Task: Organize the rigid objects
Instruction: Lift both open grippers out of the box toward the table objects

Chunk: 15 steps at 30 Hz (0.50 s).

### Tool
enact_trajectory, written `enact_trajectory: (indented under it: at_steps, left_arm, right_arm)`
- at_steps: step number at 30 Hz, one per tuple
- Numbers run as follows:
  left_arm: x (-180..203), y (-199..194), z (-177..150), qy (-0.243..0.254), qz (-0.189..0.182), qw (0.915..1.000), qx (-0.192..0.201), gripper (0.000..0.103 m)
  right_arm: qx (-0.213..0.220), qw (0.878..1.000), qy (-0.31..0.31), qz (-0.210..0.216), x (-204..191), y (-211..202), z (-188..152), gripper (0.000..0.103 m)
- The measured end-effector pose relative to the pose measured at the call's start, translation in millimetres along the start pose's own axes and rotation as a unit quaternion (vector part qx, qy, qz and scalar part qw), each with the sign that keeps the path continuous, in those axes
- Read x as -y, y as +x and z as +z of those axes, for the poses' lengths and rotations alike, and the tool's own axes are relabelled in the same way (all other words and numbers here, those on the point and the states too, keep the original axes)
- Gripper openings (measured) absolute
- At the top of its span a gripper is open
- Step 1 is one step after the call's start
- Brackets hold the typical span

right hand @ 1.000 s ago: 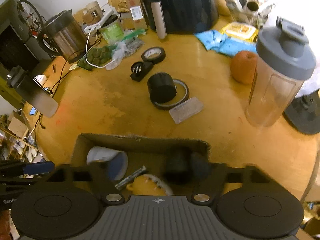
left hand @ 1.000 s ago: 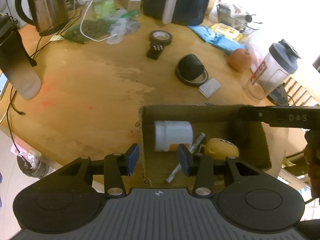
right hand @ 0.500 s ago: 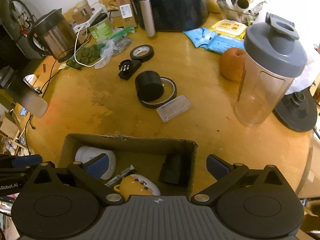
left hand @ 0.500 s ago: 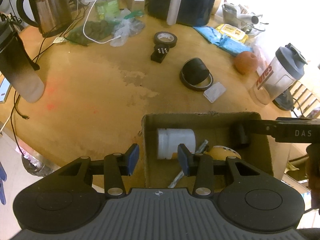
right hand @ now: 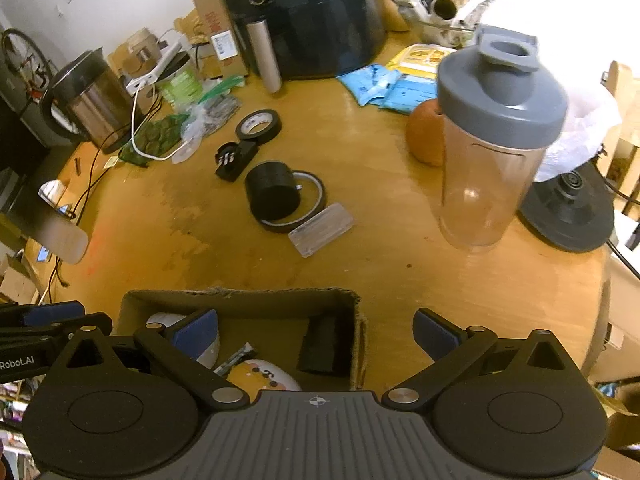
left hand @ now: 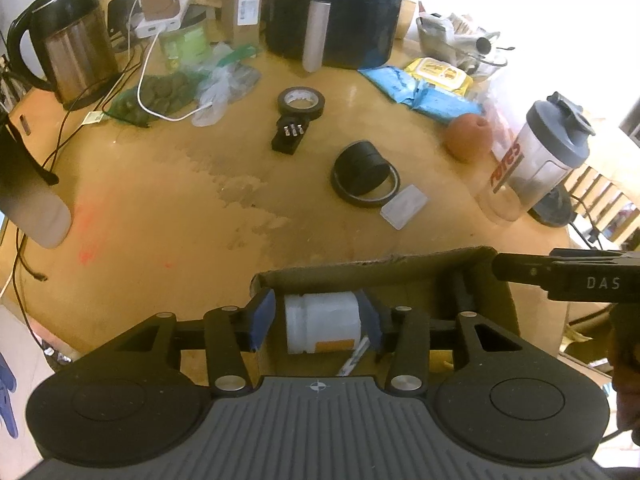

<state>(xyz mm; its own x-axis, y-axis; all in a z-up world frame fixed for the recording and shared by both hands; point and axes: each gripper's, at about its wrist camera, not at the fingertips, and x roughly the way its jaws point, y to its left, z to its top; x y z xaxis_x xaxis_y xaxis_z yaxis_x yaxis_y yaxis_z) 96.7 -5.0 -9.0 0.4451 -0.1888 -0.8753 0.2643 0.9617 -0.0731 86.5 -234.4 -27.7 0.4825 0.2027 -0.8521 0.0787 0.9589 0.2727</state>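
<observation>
A cardboard box (left hand: 372,270) (right hand: 240,298) sits at the near table edge. It holds a white jar (left hand: 322,328), a metal tool (left hand: 354,360), a yellow case (right hand: 260,374) and a black block (right hand: 322,344). My left gripper (left hand: 318,322) is open above the box, with its pads on either side of the jar but apart from it. My right gripper (right hand: 316,330) is wide open and empty over the box's right wall. On the table lie a black cylinder on a tape ring (left hand: 362,172) (right hand: 274,196), a clear case (right hand: 320,230), a black plug (left hand: 290,136) and a tape roll (left hand: 300,100).
A shaker bottle (right hand: 492,140) and an orange (right hand: 424,136) stand at the right, with a black base (right hand: 568,212) beyond. A kettle (left hand: 72,48), cables, bags and an air fryer (left hand: 336,8) line the back. A dark flask (left hand: 24,188) stands at the left.
My right gripper opened and let go of the black block, which now rests in the box, then pulled back. My left gripper shifted right over the box and opened wider around the jar.
</observation>
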Motion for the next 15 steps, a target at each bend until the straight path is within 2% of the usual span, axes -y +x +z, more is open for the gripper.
enact_trajectory:
  at_steps: [15]
  left_arm:
    - [-24.2, 0.4, 2.6, -0.020, 0.015, 0.9997, -0.003, 0.046]
  right_arm:
    - [0.008, 0.998, 0.048, -0.032, 51.4, -10.0, -3.8, 0.103]
